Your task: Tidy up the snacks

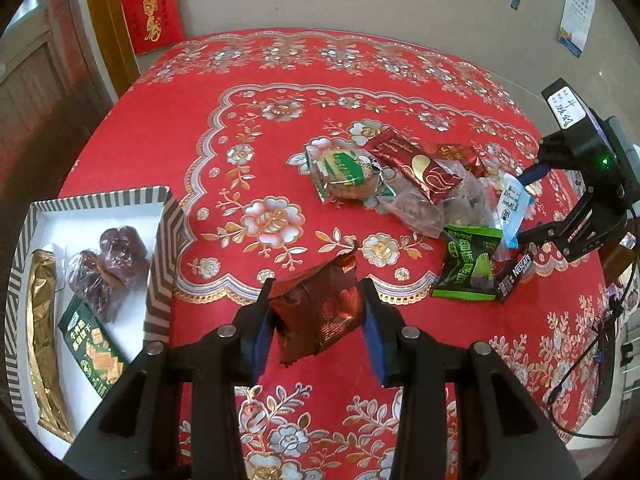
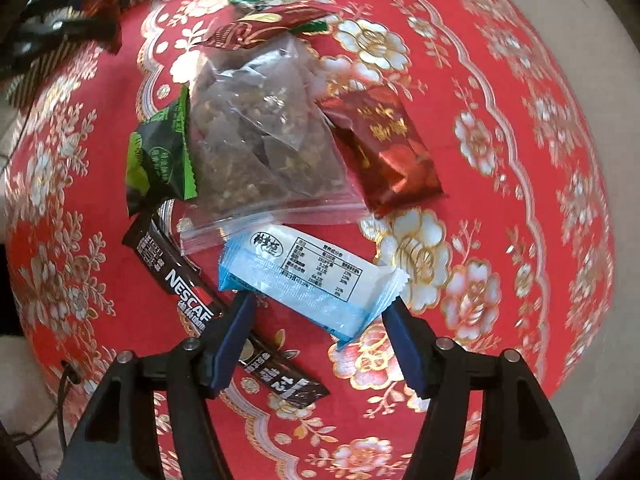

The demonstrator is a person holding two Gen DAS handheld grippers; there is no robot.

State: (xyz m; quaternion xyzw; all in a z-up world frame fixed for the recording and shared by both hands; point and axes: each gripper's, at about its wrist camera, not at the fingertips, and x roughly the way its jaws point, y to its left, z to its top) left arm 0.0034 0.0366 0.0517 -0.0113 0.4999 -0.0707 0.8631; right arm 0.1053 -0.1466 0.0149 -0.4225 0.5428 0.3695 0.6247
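Observation:
My left gripper (image 1: 318, 312) is shut on a dark red foil snack packet (image 1: 320, 312) and holds it above the red tablecloth, right of the striped box (image 1: 100, 200). The box holds a gold packet (image 1: 42, 332), a bag of brown cakes (image 1: 110, 264) and a green biscuit packet (image 1: 94, 350). My right gripper (image 2: 320, 312) is shut on a blue-and-white snack packet (image 2: 308, 276); it also shows in the left wrist view (image 1: 512, 208). Under it lie a Nescafe stick (image 2: 192, 300), a clear zip bag (image 2: 260, 140), a green packet (image 2: 160, 156) and a red packet (image 2: 384, 148).
A pile of snacks lies mid-table in the left wrist view: a green-labelled cookie bag (image 1: 344, 176), a red coffee packet (image 1: 416, 168) and a green packet (image 1: 468, 264). A flowered red tablecloth (image 1: 240, 128) covers the table. A red bag (image 1: 150, 4) leans at the back wall.

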